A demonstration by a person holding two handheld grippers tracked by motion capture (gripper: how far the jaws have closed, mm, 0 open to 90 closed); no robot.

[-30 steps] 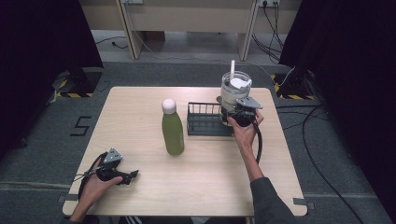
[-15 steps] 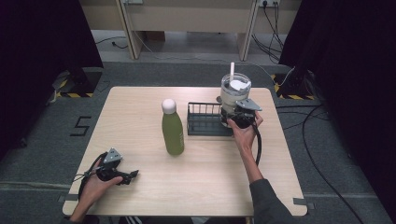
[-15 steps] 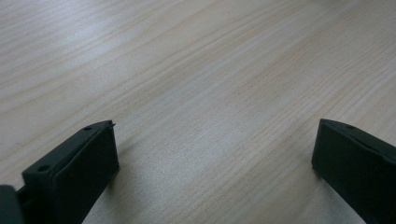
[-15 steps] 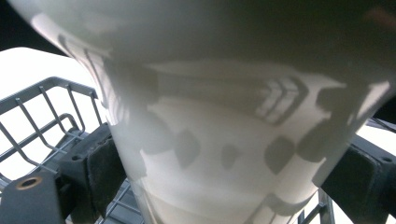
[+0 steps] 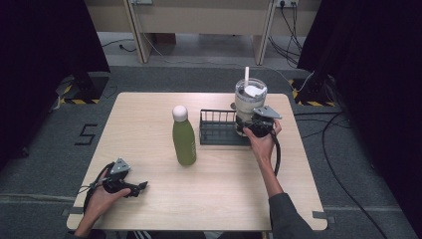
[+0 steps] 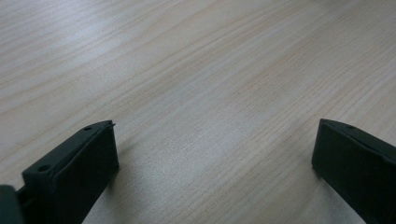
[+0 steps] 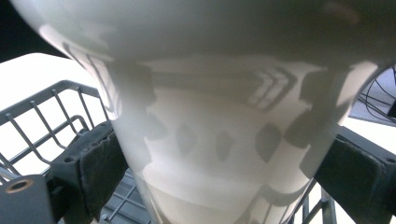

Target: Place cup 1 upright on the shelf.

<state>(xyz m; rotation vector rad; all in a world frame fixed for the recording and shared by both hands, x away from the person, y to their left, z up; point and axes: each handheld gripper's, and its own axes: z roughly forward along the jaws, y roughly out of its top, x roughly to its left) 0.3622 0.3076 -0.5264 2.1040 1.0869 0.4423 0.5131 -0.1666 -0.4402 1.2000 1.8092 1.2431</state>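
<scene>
A pale tumbler (image 5: 250,102) with a lid and a white straw stands in the right end of a black wire rack (image 5: 216,133). My right gripper (image 5: 247,130) is at the tumbler's base from the near side. In the right gripper view the tumbler (image 7: 224,116) stands between the two pads; the jaws have just been opening, and the right pad (image 7: 355,172) sits slightly off the wall, so the right gripper (image 7: 219,172) is open. A green bottle (image 5: 184,142) with a white cap stands upright left of the rack. My left gripper (image 5: 142,186) rests open on the table's near left, with nothing between its jaws (image 6: 212,154).
The wooden table (image 5: 224,199) has bare surface between the two hands. The wire rack's bars (image 7: 56,107) run close beside my right gripper's left pad. Cables lie on the floor to the right of the table, and dark curtains hang on both sides.
</scene>
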